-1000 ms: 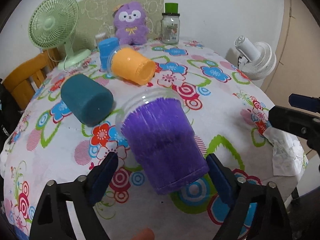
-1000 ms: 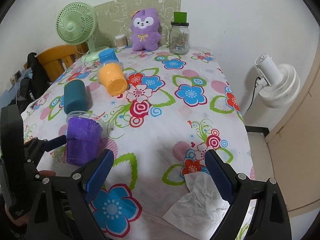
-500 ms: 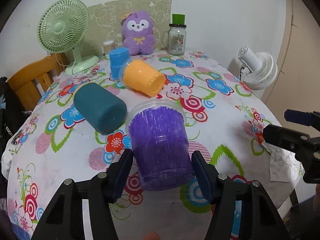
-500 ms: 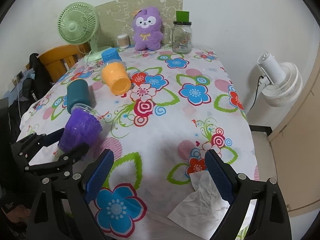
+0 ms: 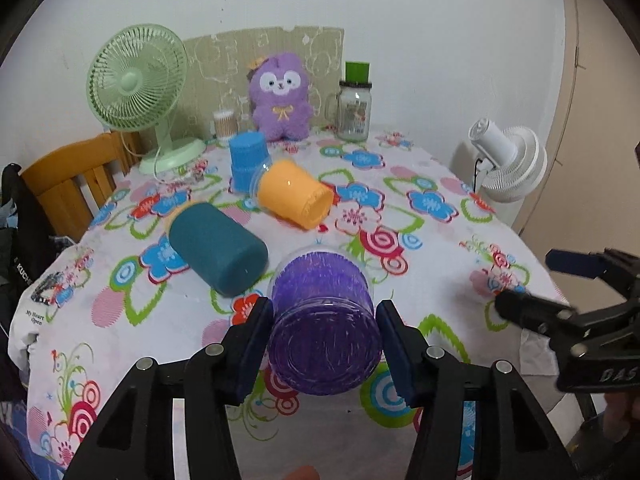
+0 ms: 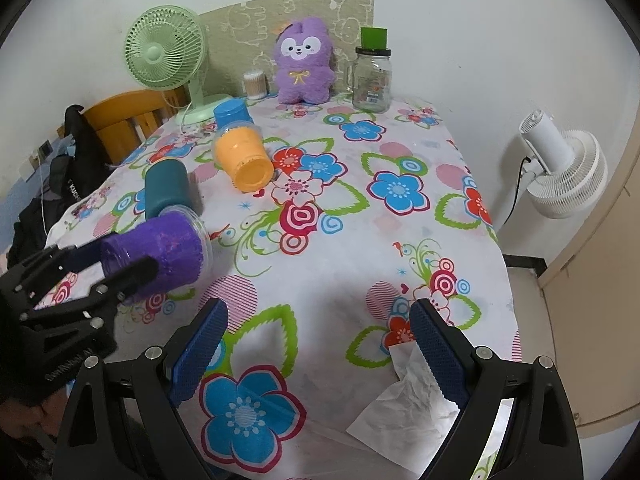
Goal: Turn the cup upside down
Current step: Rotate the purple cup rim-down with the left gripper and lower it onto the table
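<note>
Left wrist view: the left gripper (image 5: 323, 338) has its fingers (image 5: 252, 350) clamped on the purple cup (image 5: 324, 324), one pad pressed to each side of the wall near the base. The base faces the camera and the clear rim points away, toward the teal cup (image 5: 218, 248) and orange cup (image 5: 294, 198) lying on their sides beyond the fingertips. The cup looks like thin clear plastic with a fuzzy purple lining (so probably very light, and easy to dent if squeezed hard). The smooth wall may slip in the pads while turning, so a hold low on the wall, where the base stiffens it, seems the soundest place.

Right wrist view: the right gripper (image 6: 318, 346) holds nothing, its fingers wide apart above the flowered surface (image 6: 400, 240). The purple cup (image 6: 160, 252) sits well to the left of these fingers, lifted and tilted with its rim toward the far side, gripped by the left gripper (image 6: 108, 270). A crumpled tissue (image 6: 408, 404) lies just below the right-hand finger.
</note>
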`<state>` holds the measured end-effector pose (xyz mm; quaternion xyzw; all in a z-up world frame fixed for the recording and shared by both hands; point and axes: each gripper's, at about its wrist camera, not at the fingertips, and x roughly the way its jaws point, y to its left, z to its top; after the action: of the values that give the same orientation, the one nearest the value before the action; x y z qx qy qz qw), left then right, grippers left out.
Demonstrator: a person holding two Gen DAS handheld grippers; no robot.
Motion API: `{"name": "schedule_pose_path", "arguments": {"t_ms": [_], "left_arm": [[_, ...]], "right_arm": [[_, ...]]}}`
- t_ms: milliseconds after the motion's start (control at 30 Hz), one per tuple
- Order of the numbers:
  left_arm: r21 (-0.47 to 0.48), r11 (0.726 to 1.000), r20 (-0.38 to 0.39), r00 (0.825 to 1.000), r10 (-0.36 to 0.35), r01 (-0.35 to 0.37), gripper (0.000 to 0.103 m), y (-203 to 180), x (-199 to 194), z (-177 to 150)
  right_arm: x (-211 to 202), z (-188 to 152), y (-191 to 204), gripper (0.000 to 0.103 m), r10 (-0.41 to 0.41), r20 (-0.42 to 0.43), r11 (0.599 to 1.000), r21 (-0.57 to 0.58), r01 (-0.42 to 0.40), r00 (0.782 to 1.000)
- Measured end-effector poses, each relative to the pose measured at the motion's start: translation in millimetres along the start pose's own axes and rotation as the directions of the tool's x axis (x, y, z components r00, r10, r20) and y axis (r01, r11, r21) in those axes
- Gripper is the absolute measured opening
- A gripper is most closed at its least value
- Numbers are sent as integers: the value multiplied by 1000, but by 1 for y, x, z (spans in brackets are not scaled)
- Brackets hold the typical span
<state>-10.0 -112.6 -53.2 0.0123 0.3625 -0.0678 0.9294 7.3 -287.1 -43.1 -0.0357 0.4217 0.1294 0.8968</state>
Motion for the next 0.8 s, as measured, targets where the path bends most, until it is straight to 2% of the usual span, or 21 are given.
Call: {"name": "schedule_pose_path", "arguments": {"t_ms": [433,667,800], "left_arm": [[1,1000,76,997,5,-5,56,11,-37,21],[-6,1000,84,996,18,-18,55,19,-41,23],[-11,1000,80,997,18,-17,51,21,-41,23]], "right_arm": [[8,1,18,94,28,-18,999,-34,-28,999],[10,2,29,94,35,-26,997,-67,-37,999],[13,2,33,94,35,-34,996,-78,-38,999]]}}
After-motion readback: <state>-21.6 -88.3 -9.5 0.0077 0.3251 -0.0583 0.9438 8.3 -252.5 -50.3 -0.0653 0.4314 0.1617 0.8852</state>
